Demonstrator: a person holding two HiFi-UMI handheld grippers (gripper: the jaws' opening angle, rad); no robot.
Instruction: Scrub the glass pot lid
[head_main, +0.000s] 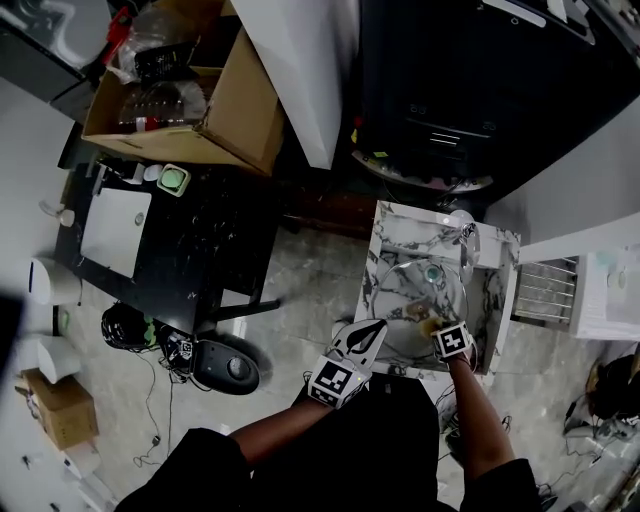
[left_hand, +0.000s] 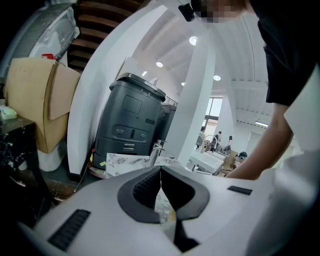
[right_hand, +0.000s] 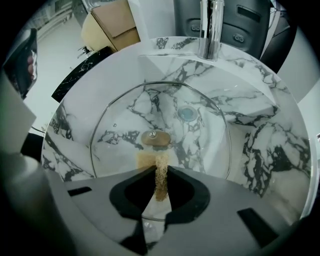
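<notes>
The glass pot lid (head_main: 415, 290) lies tilted inside the marble sink (head_main: 395, 225). In the right gripper view the lid (right_hand: 200, 150) shows a brown knob (right_hand: 155, 138) at its centre. My right gripper (right_hand: 160, 170) is shut on a tan fibrous scrub pad (right_hand: 160, 182), whose end rests on the glass just below the knob. From the head view, the right gripper (head_main: 437, 325) is over the lid's near side. My left gripper (head_main: 378, 328) sits at the lid's left near rim. Its jaws (left_hand: 161, 170) are shut with a sliver of the glass lid (left_hand: 163, 205) between them.
A chrome tap (right_hand: 210, 30) stands at the sink's far rim, above the drain (right_hand: 188, 113). A black table (head_main: 200, 250) and an open cardboard box (head_main: 240, 110) stand to the left. A white wire rack (head_main: 545, 290) is on the right. A grey bin (left_hand: 132, 120) stands behind the sink.
</notes>
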